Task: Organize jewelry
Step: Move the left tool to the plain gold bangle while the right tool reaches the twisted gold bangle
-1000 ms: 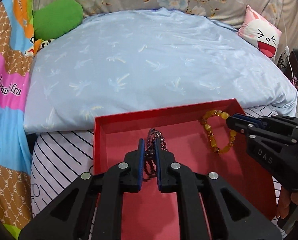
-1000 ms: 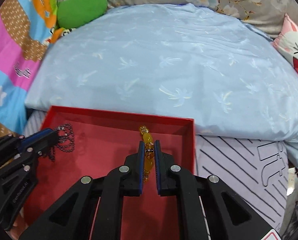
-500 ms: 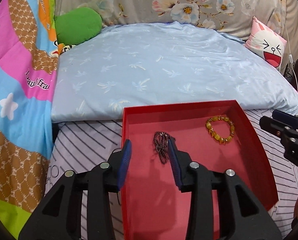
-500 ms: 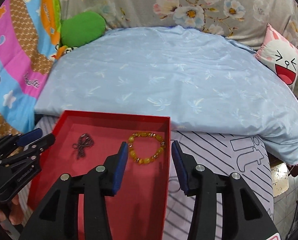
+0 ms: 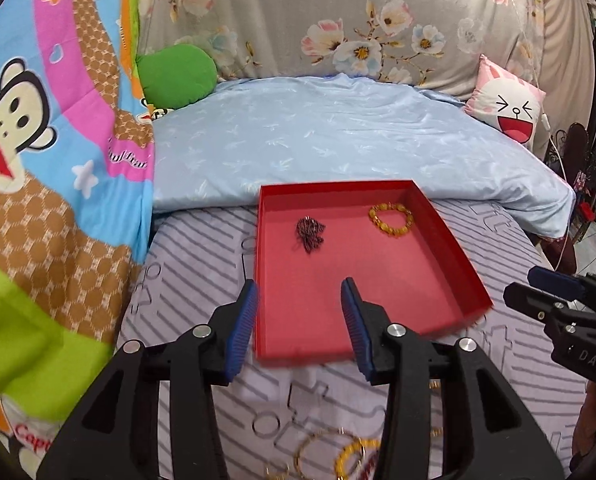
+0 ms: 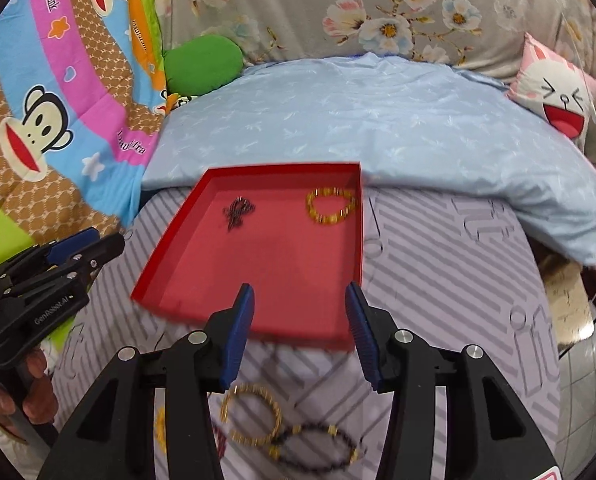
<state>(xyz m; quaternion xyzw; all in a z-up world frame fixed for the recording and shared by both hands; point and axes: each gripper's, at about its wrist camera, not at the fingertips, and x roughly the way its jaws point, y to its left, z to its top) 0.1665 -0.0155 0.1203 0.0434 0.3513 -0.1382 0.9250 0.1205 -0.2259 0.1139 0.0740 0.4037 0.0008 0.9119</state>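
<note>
One red tray, two bracelets inside it, dark and amber, three more bracelets before it, two grippers.

A bed covered by a grey striped sheet, on which a red tray is set; behind it a pale blue quilt is spread, and nearer the camera loose bracelets are scattered

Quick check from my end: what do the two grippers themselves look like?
Both are alike: black plastic frames with triangular cut-outs, silver pivot bolts, and ribbed blue pads on the fingers. The left gripper has white "GenRobot.AI" lettering on its side; the right gripper is marked "DAS". No cables show.
</note>
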